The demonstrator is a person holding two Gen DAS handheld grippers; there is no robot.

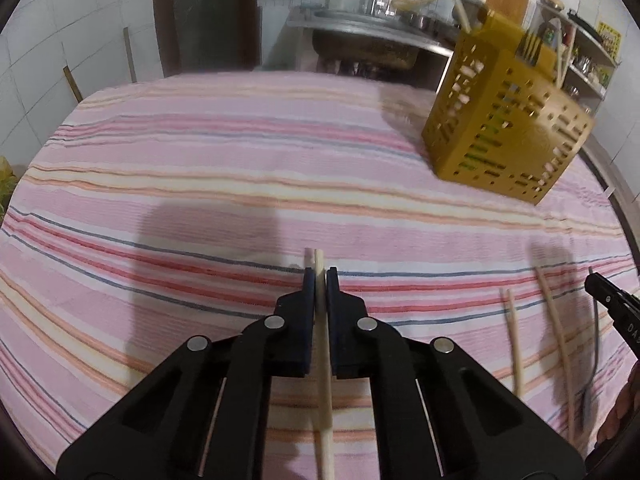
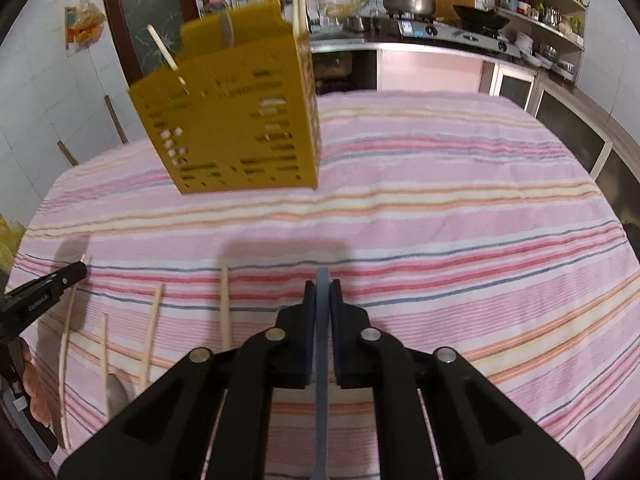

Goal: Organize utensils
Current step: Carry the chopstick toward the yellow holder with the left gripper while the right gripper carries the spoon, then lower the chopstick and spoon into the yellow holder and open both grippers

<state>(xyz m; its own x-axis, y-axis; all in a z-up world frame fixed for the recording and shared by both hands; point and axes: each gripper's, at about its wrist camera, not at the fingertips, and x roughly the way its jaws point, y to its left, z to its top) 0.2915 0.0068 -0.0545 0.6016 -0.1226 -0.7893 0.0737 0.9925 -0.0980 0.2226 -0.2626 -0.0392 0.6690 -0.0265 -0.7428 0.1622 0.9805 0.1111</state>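
Left gripper (image 1: pixel 319 276), lower centre, pinches a pale wooden chopstick (image 1: pixel 325 380); right gripper (image 2: pixel 322 290), lower centre, pinches a flat grey-blue utensil handle (image 2: pixel 322 380). The yellow perforated plastic utensil holder (image 2: pixel 236 120) stands upper left on the pink striped tablecloth (image 2: pixel 440 220); loose wooden chopsticks (image 2: pixel 150 336) lie lower left.

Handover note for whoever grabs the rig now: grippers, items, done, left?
Left gripper: shut on a chopstick.
Right gripper: shut on a grey handle; which utensil it is cannot be told.
Caddy: upright on the cloth, far side, already holding a few sticks and a fork.
Left: drop both held items in, then clear the loose chopsticks and spoon on the cloth between the grippers.
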